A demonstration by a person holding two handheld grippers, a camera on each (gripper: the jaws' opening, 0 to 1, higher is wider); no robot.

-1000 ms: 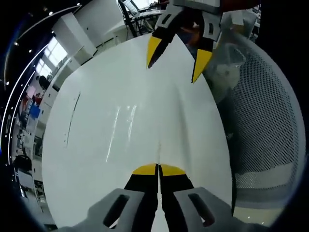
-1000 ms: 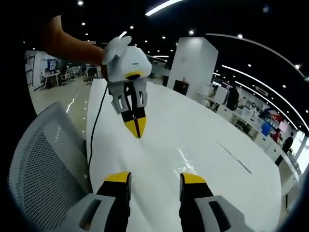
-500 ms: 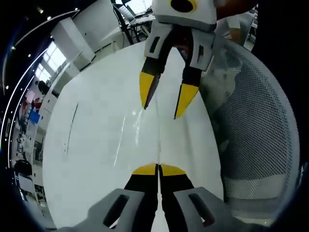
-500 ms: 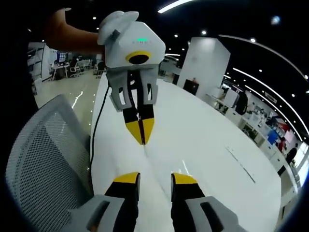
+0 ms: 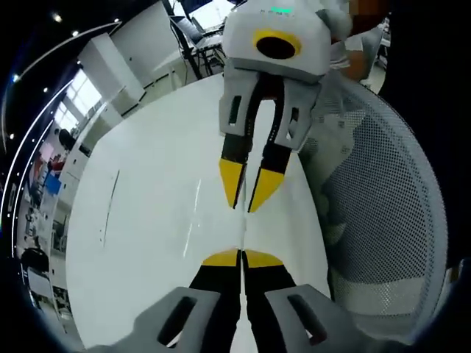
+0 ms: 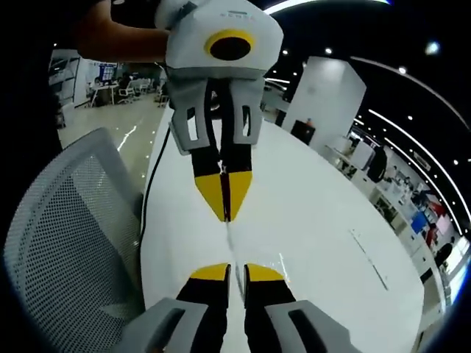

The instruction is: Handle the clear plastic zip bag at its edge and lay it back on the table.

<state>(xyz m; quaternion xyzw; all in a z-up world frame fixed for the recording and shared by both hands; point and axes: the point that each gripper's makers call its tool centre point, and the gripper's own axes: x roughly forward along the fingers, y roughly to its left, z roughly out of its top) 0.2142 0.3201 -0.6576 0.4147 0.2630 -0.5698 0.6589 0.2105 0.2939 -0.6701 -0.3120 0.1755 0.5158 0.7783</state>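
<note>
Left hand-held gripper (image 5: 241,258) jaws pressed together on the clear zip bag (image 5: 240,232) edge; right hand-held gripper (image 6: 236,272) nearly closed on it, above the white counter (image 5: 147,213). No legible writing.

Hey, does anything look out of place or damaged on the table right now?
Nothing stands out. The clear zip bag hangs as a thin edge between the shut left claw and the nearly shut right claw, above the bare white table.

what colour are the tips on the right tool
Yellow tips on the right tool, on black jaws; clearest in the right gripper view.
</note>
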